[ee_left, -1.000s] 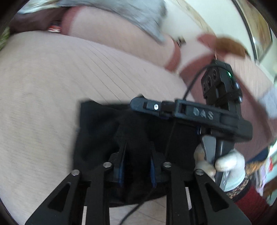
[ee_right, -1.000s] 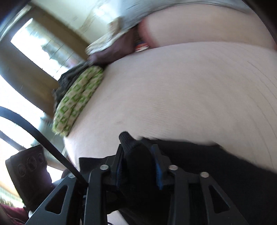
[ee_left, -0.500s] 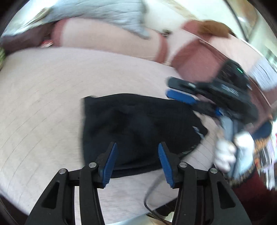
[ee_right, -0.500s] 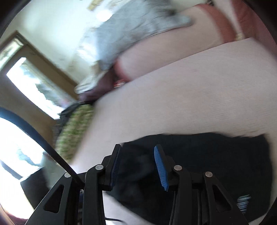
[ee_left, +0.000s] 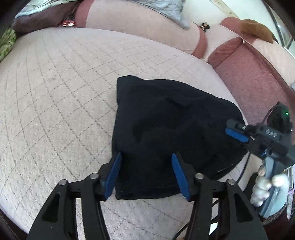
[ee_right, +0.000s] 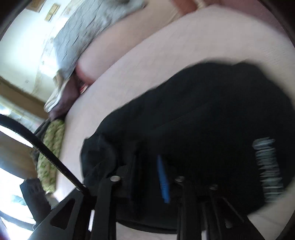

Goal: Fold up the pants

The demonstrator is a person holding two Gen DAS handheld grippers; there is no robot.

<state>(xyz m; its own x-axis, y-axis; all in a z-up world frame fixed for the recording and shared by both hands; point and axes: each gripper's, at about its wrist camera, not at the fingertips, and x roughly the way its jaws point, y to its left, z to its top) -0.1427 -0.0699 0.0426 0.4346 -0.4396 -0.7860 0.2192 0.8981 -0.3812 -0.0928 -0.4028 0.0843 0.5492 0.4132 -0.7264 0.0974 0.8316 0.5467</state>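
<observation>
The black pants (ee_left: 166,133) lie folded into a compact rough square on the quilted pink cushion (ee_left: 55,110). My left gripper (ee_left: 146,175) is open, its blue pads above the near edge of the pants, holding nothing. My right gripper (ee_left: 237,133) shows at the right of the left wrist view, over the right edge of the pants. In the right wrist view it (ee_right: 147,177) is blurred, open, low over the pants (ee_right: 202,120), with a white print (ee_right: 267,166) at the right.
Pink and maroon bolsters (ee_left: 147,31) and a grey blanket (ee_left: 166,7) lie along the back. A green patterned cloth (ee_right: 49,153) sits at the left end. A black cable (ee_right: 36,142) crosses the right wrist view. A window is at the far left.
Both grippers have let go of the pants and opened. Both have pulled back; the right one has swung to the right edge of the pants. The pants now lie flat, folded.
</observation>
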